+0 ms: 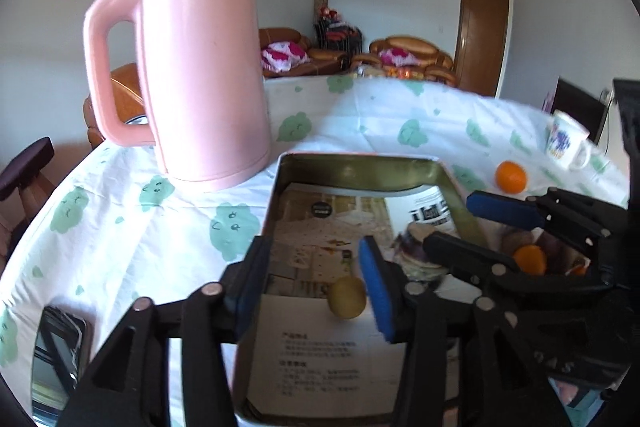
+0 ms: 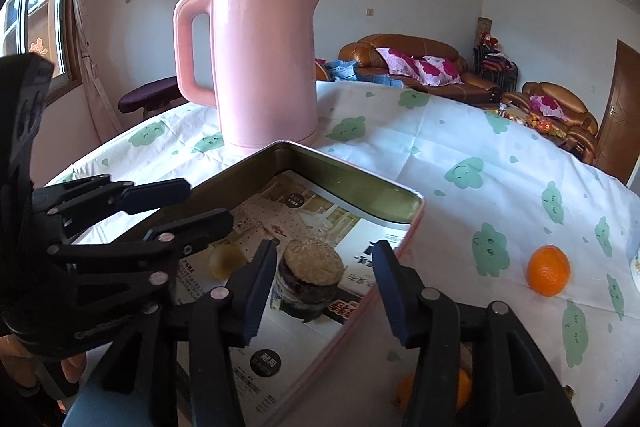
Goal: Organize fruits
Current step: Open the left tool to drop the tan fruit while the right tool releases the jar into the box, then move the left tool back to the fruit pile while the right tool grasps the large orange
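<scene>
A: Status of the fruit?

B: Small yellow-green round fruit (image 1: 347, 297) lies on the paper lining inside the shallow rectangular metal tin (image 1: 362, 169), near its left wall. One orange (image 2: 547, 270) sits outside on the cloud-print tablecloth (image 2: 460, 147).

A: Grippers?

B: Left gripper (image 1: 316, 287) released, straddling the tin's wall. Right gripper (image 2: 324, 291) released around the dark round cake (image 2: 310, 277).

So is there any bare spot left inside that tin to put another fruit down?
Yes. The far half of the shallow metal tin, toward the tall pink kettle, shows only its paper lining. The near part is crowded: a small yellowish fruit, a round dark cake and both tools. Cloth around the loose orange is also bare.
</scene>
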A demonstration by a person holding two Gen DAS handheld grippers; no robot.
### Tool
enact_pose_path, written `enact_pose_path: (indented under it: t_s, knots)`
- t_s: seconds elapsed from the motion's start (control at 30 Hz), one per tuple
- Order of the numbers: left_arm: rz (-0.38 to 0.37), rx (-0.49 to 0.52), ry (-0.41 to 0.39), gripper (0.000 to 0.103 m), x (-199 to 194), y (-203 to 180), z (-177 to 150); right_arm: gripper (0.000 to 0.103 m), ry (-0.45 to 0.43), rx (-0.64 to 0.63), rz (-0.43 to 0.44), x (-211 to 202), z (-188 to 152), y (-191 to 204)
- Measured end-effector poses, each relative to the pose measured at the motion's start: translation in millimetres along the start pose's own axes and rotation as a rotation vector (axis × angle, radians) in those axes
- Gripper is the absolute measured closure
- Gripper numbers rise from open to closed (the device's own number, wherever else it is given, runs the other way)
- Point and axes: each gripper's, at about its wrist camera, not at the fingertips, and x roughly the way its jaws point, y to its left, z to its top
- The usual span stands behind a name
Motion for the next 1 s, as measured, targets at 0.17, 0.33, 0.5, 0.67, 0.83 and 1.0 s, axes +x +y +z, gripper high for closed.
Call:
enact_pose_path:
  t_s: [0.17, 0.33, 0.5, 0.67, 0.83, 1.0]
  knots:
    - [0.012, -0.063, -0.054, 0.028, -18, 4, -5, 0.04, -0.029, 0.026, -0.001, -16, -1, -11]
    - [-0.009, -0.061, -0.117, 0.007, -39, -10, -13, 0.04, -0.059, 0.023, -0.056, -46, -14, -26]
    - [-0.06, -0.034, -0.137, 0.007, -48, -33, -19, 0.04, -0.074, 0.055, -0.148, -85, -44, -58]
    - [-0.124, 0.031, -0.139, 0.007, -52, -71, -24, 0.041, -0.063, 0.157, -0.21, -115, -74, -93]
    - [-0.181, 0.135, -0.1, 0.018, -48, -114, -28, 0.041, -0.029, 0.214, -0.18, -120, -93, -102]
    - [-0.201, 0.215, -0.024, 0.042, -34, -146, -35, 0.045, -0.001, 0.234, -0.14, -113, -103, -101]
